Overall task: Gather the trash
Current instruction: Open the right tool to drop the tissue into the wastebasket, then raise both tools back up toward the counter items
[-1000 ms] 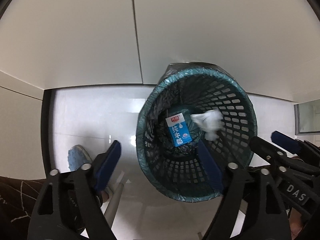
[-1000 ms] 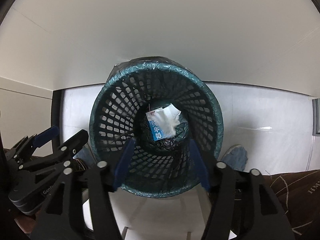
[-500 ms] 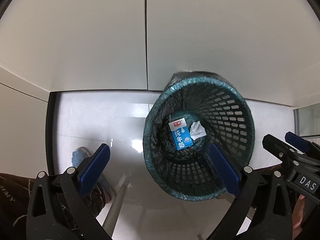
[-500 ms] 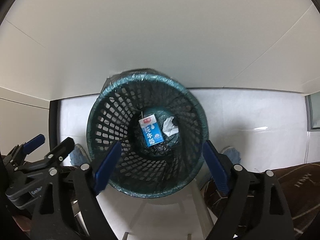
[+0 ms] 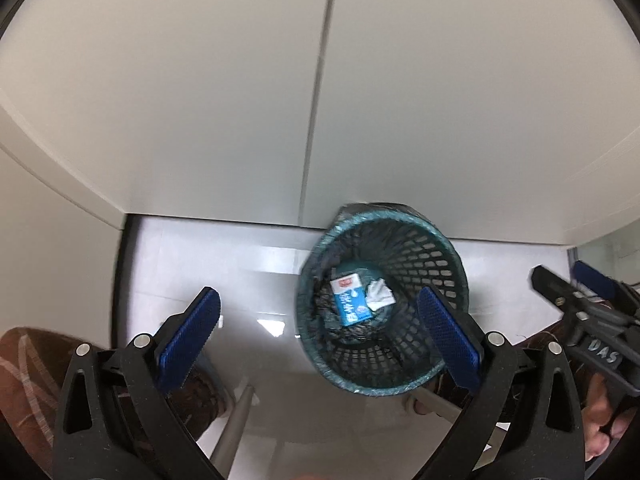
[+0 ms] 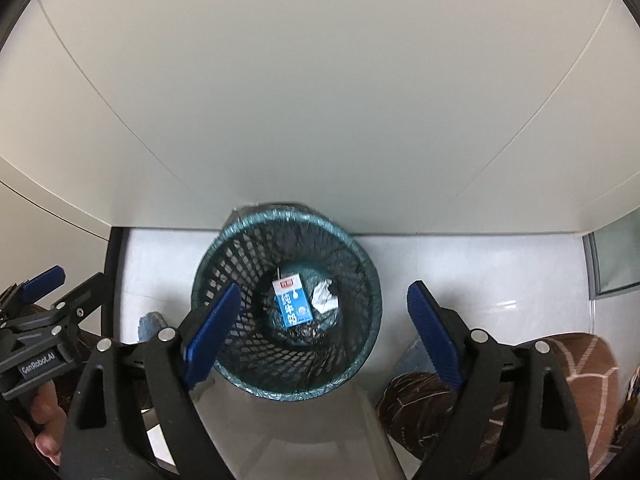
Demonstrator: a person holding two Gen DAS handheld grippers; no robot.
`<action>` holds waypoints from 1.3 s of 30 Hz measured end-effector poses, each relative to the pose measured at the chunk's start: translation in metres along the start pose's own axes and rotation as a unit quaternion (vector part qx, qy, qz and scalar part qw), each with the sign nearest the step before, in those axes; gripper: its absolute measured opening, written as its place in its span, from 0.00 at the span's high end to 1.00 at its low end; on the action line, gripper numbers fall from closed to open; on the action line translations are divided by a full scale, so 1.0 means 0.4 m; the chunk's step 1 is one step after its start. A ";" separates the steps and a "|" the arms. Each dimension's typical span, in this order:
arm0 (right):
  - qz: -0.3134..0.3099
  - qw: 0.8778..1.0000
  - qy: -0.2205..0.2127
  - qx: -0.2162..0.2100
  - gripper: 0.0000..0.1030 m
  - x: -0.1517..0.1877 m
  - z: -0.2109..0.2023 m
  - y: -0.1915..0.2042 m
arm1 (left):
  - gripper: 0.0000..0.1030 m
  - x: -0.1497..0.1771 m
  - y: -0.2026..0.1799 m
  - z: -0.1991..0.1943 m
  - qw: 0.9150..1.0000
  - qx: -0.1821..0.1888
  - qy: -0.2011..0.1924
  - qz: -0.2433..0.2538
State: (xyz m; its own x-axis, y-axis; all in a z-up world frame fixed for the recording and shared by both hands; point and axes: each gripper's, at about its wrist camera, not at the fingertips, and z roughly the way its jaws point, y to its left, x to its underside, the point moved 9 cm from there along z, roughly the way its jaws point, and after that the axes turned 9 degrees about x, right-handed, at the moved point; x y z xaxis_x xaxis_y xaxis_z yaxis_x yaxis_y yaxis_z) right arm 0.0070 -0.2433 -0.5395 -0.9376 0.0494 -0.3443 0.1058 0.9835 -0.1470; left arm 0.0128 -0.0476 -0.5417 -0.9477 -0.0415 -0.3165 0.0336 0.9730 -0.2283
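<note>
two items in bin: milk carton (image 6: 292, 300) and crumpled white tissue (image 6: 325, 297), both on the bottom of the wastebasket (image 6: 362, 264), side by side, touching or nearly so.
bin: dark teal mesh, thin liner folded over the rim, standing on pale glossy floor (image 6: 460, 276) hard against the white wall (image 6: 320, 100).
left tongs: left gripper (image 5: 320, 332) spread wide, nothing between the blue pads; the right pad overlaps the near rim in the left view.
right tongs: right gripper (image 6: 324, 328) also wide apart and empty; the bin mouth sits between its pads.
key relation: bin lies straight ahead and below both grippers, well apart from the tips. in the right view it is nearly centred; in the left view it sits off toward the right pad. judged: right hand is better lined up over the mouth.
carton axis: long side runs roughly away from the cameras, red-topped end farthest, slightly skewed.
task state: judged, what is visible is already deposited and neither hand carries anything; the next piece, if any, is outside both views.
hidden: lower near wall of the bin is covered by pads and gripper frames; bottom under the carton is dark, crumpled liner, hard to read.
cut off: person's patterned trousers (image 6: 576, 364) and a blue slipper (image 6: 150, 322) only partly shown; a grey metal leg (image 5: 236, 424) runs out of frame.
unclear: blur in the left view softens the mesh; carton print legible only as blue and white.
</note>
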 end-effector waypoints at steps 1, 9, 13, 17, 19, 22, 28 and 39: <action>0.001 1.000 -0.007 0.001 0.21 -0.004 -0.015 -0.003 | 0.06 0.000 0.002 -0.015 1.000 -0.002 -0.002 -0.003; 0.009 0.998 -0.066 -0.014 0.21 -0.067 -0.174 -0.013 | 0.06 -0.029 -0.022 -0.153 0.999 -0.006 -0.048 0.011; 0.011 0.995 -0.100 -0.018 0.21 -0.101 -0.267 -0.023 | 0.06 -0.054 -0.043 -0.245 0.997 -0.006 -0.072 0.017; 0.009 0.990 -0.137 -0.020 0.21 -0.135 -0.364 -0.035 | 0.06 -0.080 -0.069 -0.348 0.995 -0.003 -0.097 0.018; 0.009 0.988 -0.155 -0.020 0.21 -0.154 -0.415 -0.042 | 0.06 -0.096 -0.081 -0.400 0.994 0.000 -0.109 0.020; 0.010 0.984 -0.175 -0.022 0.21 -0.181 -0.480 -0.050 | 0.06 -0.121 -0.097 -0.480 0.991 0.003 -0.130 0.021; 0.007 0.977 -0.211 -0.023 0.20 -0.228 -0.593 -0.066 | 0.06 -0.171 -0.114 -0.617 0.986 0.001 -0.164 0.021; 0.014 0.957 -0.289 -0.022 0.16 -0.349 -0.833 -0.117 | 0.06 -0.274 -0.135 -0.834 0.975 -0.002 -0.221 0.018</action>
State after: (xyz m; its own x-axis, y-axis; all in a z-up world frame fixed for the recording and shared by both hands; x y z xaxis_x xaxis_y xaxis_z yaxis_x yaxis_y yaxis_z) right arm 0.0226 -0.2383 -0.1755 -0.5943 -0.0170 -0.8041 0.1023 0.9901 -0.0965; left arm 0.0088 -0.0199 -0.1873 -0.7171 -0.0993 -0.6898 0.0622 0.9767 -0.2053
